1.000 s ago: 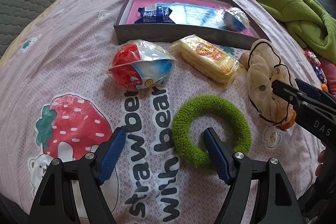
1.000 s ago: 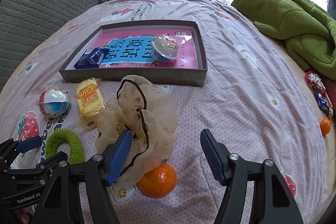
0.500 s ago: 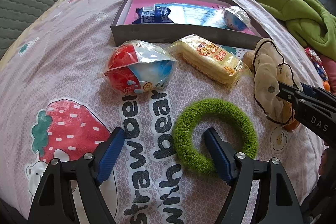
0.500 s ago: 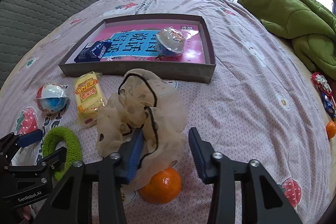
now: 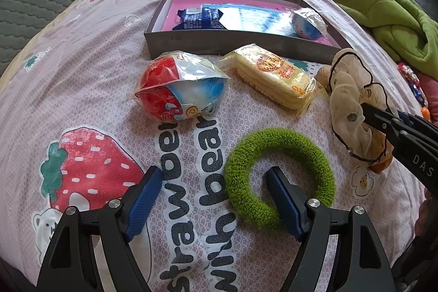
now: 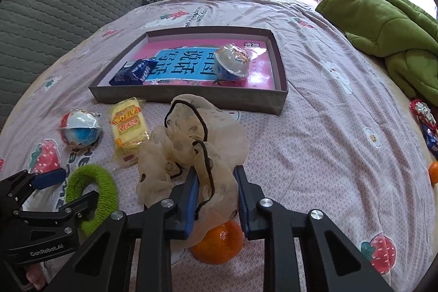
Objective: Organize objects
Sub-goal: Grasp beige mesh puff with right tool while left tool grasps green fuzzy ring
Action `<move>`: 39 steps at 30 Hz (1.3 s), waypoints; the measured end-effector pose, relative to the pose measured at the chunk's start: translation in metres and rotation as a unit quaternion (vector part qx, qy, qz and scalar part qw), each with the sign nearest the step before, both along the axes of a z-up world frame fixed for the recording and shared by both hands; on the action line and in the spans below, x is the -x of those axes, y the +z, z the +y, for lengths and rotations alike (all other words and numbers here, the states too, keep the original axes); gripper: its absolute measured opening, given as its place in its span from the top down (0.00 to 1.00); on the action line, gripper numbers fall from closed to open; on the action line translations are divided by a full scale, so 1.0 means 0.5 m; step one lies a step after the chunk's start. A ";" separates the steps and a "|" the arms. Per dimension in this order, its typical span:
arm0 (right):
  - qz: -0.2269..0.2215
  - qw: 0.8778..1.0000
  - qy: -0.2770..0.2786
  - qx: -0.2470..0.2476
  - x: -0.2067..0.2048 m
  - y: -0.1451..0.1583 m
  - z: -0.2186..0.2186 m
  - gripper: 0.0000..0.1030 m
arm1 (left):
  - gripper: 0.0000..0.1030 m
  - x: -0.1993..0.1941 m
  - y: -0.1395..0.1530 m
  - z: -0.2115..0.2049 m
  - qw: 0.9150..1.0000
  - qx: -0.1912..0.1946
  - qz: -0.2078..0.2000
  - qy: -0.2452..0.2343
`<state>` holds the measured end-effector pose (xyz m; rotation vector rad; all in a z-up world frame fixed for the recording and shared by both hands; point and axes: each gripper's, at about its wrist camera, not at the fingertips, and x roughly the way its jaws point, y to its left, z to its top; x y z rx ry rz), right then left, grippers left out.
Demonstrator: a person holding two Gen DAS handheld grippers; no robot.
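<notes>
My right tongs (image 6: pixel 216 199) were closing on the beige scrunchie (image 6: pixel 191 144) at lower centre, above an orange (image 6: pixel 219 245). My left tongs (image 5: pixel 210 201) stood wide, one finger inside the green ring (image 5: pixel 279 177). The tray (image 6: pixel 191 97) lay beyond on the bed.
</notes>
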<state>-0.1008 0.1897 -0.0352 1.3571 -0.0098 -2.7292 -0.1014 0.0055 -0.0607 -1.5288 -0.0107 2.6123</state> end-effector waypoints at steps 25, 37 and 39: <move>0.035 0.999 0.001 0.032 -0.032 0.029 0.007 0.83 | 0.86 -0.026 0.039 0.009 0.999 0.010 0.043 -0.008; 0.065 0.997 0.001 0.031 -0.060 0.067 0.003 0.83 | 0.86 -0.042 0.069 0.010 0.997 0.021 0.068 -0.011; 0.070 0.997 0.000 0.032 -0.065 0.074 0.002 0.83 | 0.86 -0.048 0.080 0.012 0.997 0.022 0.077 -0.014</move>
